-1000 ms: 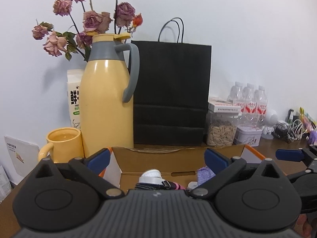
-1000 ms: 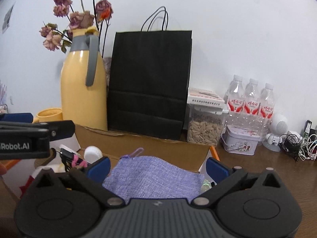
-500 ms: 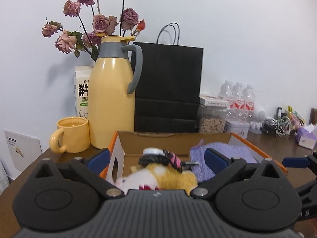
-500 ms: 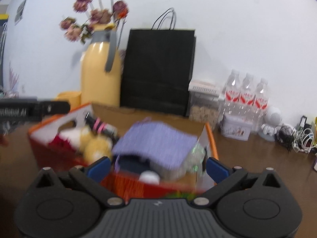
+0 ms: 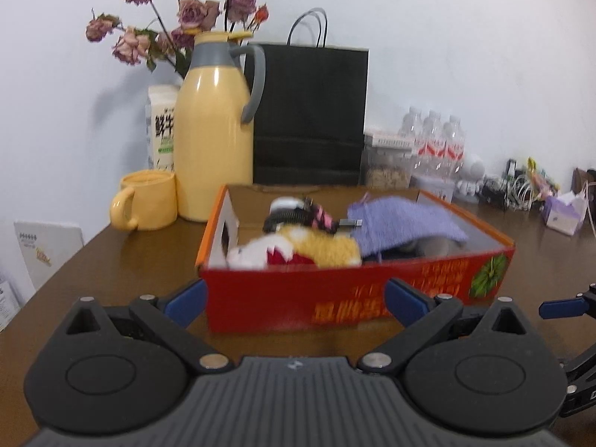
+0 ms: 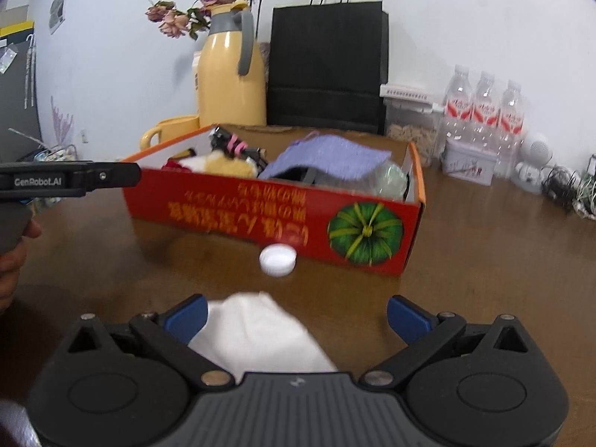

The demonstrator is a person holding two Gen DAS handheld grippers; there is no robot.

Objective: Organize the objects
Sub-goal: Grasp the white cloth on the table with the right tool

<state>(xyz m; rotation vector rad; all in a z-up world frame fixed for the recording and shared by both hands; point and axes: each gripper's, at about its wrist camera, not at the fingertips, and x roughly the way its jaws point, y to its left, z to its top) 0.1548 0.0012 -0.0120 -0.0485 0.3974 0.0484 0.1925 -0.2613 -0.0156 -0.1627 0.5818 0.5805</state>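
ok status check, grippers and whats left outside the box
Both grippers open, empty. Red box packed. White cap and white cloth on table before right gripper. Nothing blocking.

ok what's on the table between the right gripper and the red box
In the right wrist view, a white cloth lies between the open fingers of the right hand-held gripper, then a white bottle cap beside the red box.

This looks like a lived-in home or small office corner. A dark brown wooden tabletop (image 6: 484,260) stands against a plain white wall, crowded along the back with a yellow thermos jug with a grey handle (image 5: 214,130), a matching yellow mug (image 5: 149,205), dried pink roses (image 5: 178,18), a black paper shopping bag (image 6: 327,63), three small water bottles (image 6: 484,108) and tangled charging cables (image 6: 566,186).
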